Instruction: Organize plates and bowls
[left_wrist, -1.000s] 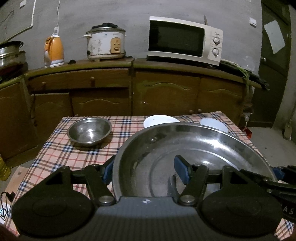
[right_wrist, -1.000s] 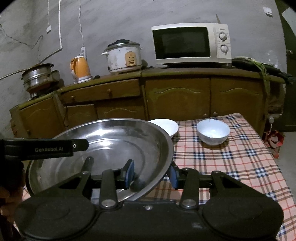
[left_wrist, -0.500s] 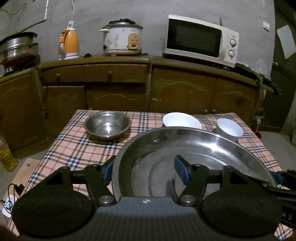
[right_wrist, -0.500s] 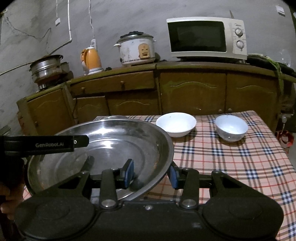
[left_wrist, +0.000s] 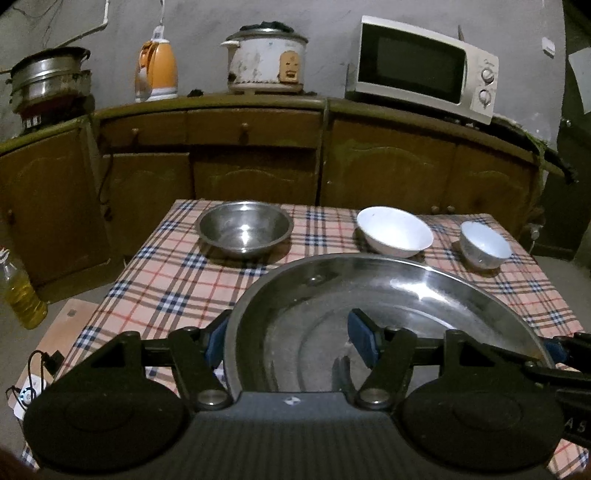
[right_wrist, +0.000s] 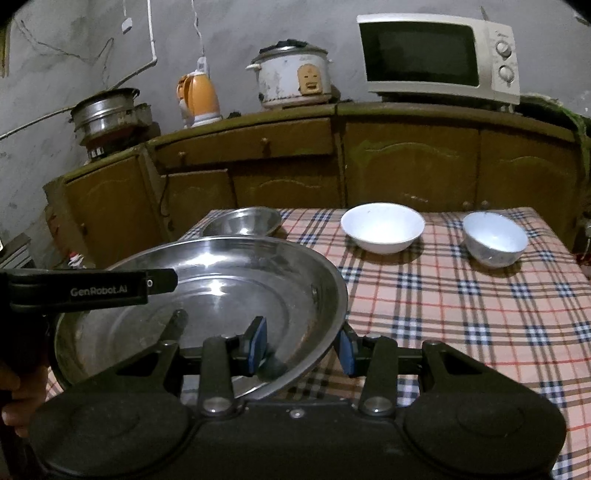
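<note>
Left gripper (left_wrist: 290, 341): part open, blue pads straddling the near-left rim of the large steel basin (left_wrist: 388, 306), clamped on it.
Right gripper (right_wrist: 301, 349): narrower gap, gripping the basin's right rim.
Large steel basin: held above the near end of the checked tablecloth (right_wrist: 461, 314).
Beyond the basin: small steel bowl (left_wrist: 243, 228), white bowl (left_wrist: 394, 230), smaller white bowl (left_wrist: 484, 243), well apart.

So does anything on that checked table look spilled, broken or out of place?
Nothing stands out. The small steel bowl, wide white bowl and small white bowl sit upright and empty on the checked tablecloth; no spill or crack shows.
</note>
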